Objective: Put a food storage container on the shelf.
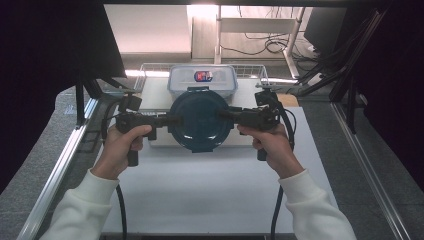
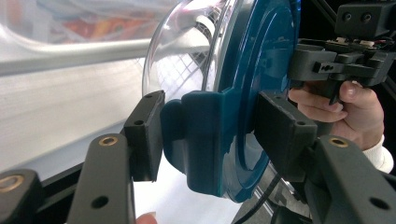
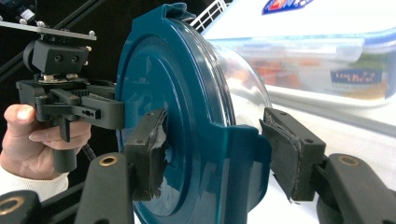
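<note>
A round glass container with a dark teal lid (image 1: 199, 120) hangs in the air above the white bench (image 1: 215, 190), held between the two tongs. In the high view the left tongs (image 1: 172, 120) meet it at its nine o'clock edge and the right tongs (image 1: 225, 114) at its three o'clock edge, each in a hand with a white sleeve.

In the left gripper view the left tongs (image 2: 210, 135) straddle a teal side latch (image 2: 201, 140), with one pad on the clear bowl side and the other flat against the lid's face. In the right gripper view the right tongs (image 3: 215, 154) clamp the opposite latch (image 3: 229, 172) the same way, pads on either side of it. Both tongs are closed partway, held at the thickness of the lid's rim.

Beyond the container, at twelve o'clock, a rectangular clear box with a label (image 1: 202, 80) sits in a wire basket (image 1: 145, 70) at the far end of the bench.
</note>
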Demonstrator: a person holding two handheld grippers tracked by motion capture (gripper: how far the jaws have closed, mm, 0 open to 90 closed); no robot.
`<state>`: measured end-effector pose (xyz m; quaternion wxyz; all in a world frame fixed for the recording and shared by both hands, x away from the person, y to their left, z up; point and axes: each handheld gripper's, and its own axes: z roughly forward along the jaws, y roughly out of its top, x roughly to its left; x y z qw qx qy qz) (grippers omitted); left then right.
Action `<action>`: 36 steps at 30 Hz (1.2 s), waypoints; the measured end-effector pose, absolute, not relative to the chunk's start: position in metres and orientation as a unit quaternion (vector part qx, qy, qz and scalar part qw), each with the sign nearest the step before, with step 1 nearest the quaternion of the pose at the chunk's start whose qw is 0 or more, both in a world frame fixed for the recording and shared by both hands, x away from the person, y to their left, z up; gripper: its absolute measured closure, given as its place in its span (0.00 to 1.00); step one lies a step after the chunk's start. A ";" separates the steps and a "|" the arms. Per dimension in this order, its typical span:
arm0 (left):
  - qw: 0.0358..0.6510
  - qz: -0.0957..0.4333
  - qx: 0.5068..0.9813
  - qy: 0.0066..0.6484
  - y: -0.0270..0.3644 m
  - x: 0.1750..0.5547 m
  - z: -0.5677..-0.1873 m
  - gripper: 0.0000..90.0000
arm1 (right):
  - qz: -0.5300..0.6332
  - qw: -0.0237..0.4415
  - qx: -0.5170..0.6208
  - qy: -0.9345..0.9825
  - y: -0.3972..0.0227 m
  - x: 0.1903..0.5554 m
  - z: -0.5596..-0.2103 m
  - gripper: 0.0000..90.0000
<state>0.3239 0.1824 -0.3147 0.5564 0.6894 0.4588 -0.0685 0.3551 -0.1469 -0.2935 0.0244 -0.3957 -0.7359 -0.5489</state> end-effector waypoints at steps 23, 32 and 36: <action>0.554 -0.044 0.696 0.456 0.186 0.342 -0.277 0.49 | -0.559 0.027 -0.379 -0.737 -0.143 0.380 -0.261 0.46; 0.556 -0.038 0.693 0.456 0.188 0.355 -0.264 0.49 | -0.559 0.030 -0.380 -0.736 -0.141 0.395 -0.248 0.46; 0.558 -0.038 0.693 0.455 0.188 0.365 -0.258 0.49 | -0.560 0.030 -0.381 -0.735 -0.140 0.404 -0.241 0.46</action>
